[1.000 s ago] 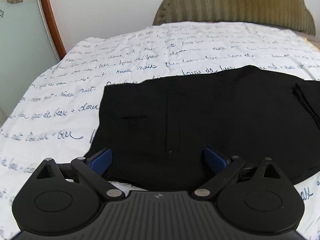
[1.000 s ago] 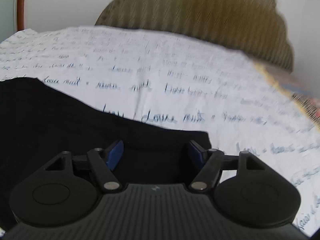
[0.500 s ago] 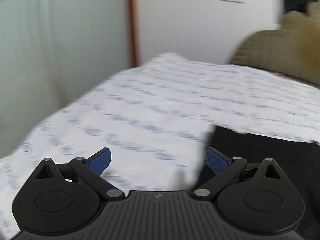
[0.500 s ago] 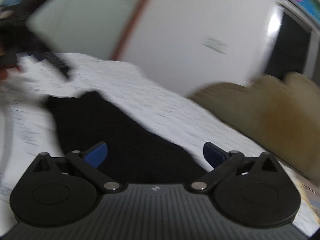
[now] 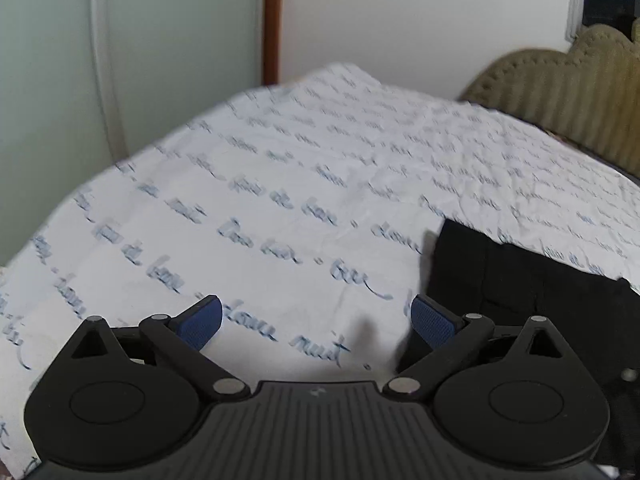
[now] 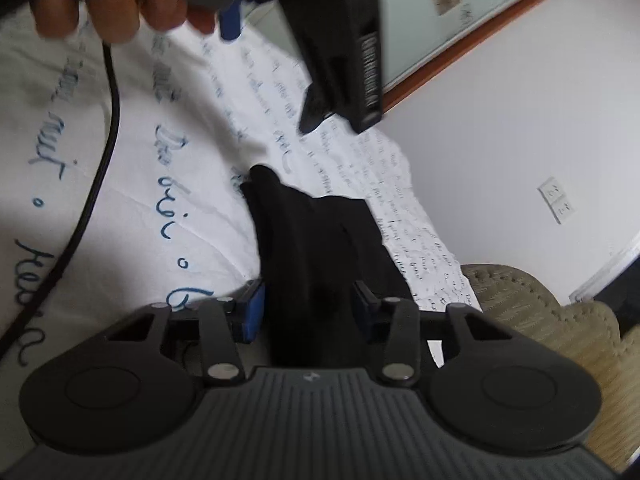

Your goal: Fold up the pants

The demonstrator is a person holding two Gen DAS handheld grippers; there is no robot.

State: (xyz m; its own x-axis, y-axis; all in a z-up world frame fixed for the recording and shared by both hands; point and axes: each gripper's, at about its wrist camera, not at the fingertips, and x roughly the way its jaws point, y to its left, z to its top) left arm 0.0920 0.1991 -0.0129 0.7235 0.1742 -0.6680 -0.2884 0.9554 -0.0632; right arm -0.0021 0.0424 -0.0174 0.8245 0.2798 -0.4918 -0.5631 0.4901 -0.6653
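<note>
The black pants [image 5: 520, 276] lay on the bed's white sheet printed with blue script, folded into a flat dark panel with a squared corner. In the right wrist view the fabric [image 6: 320, 240] ran as a narrow band.

We see our left gripper [image 5: 316, 318] at the bottom of the frame, its blue pads wide apart over the white script-printed sheet [image 5: 280, 208]. The black pants [image 5: 520, 280] lie at lower right, touching neither pad. A tan ribbed headboard [image 5: 560, 88] sits upper right.
</note>
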